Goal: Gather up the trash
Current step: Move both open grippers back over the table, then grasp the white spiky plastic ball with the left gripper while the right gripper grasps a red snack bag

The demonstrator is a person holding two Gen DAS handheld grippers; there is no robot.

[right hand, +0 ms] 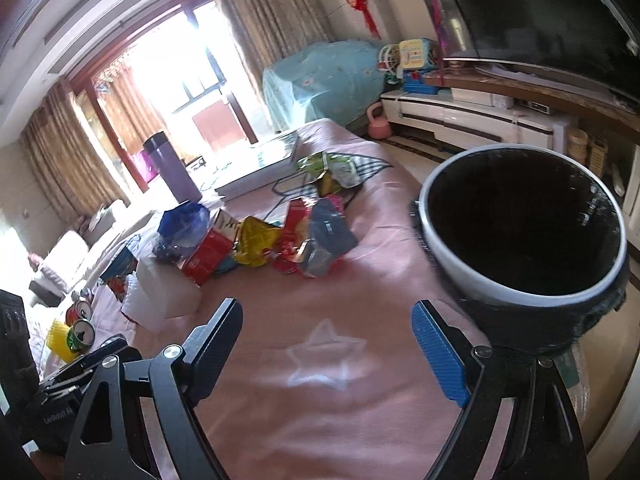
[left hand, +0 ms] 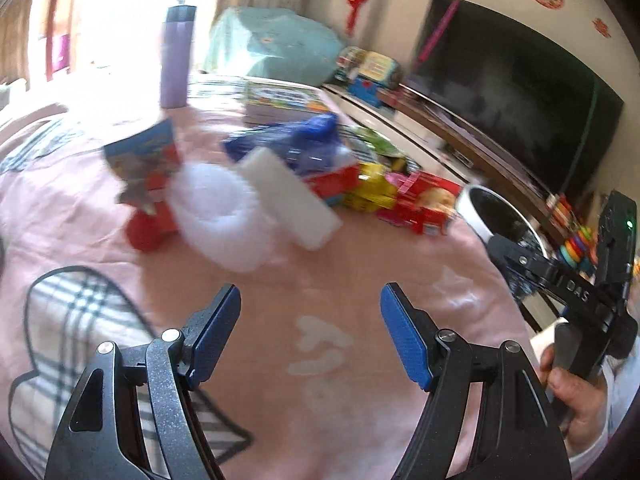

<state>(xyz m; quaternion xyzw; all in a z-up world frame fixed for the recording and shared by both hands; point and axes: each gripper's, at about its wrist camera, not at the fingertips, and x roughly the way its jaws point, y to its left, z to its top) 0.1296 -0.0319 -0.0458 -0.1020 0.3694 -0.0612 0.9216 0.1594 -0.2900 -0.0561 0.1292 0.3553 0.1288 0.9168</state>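
The left gripper [left hand: 310, 320] is nearest to the camera; its blue pads stand wide apart and hold nothing, above the pink cloth [left hand: 340, 360] that covers the table. The right gripper [right hand: 326, 344] is also spread wide and empty, over a white star print [right hand: 326, 360]. The trash [right hand: 272, 240], a heap of red, yellow and blue wrappers and boxes, lies further ahead on the cloth. The trash bin [right hand: 524, 232], white-rimmed with a dark inside, stands at the table's right edge, just beside the right gripper.
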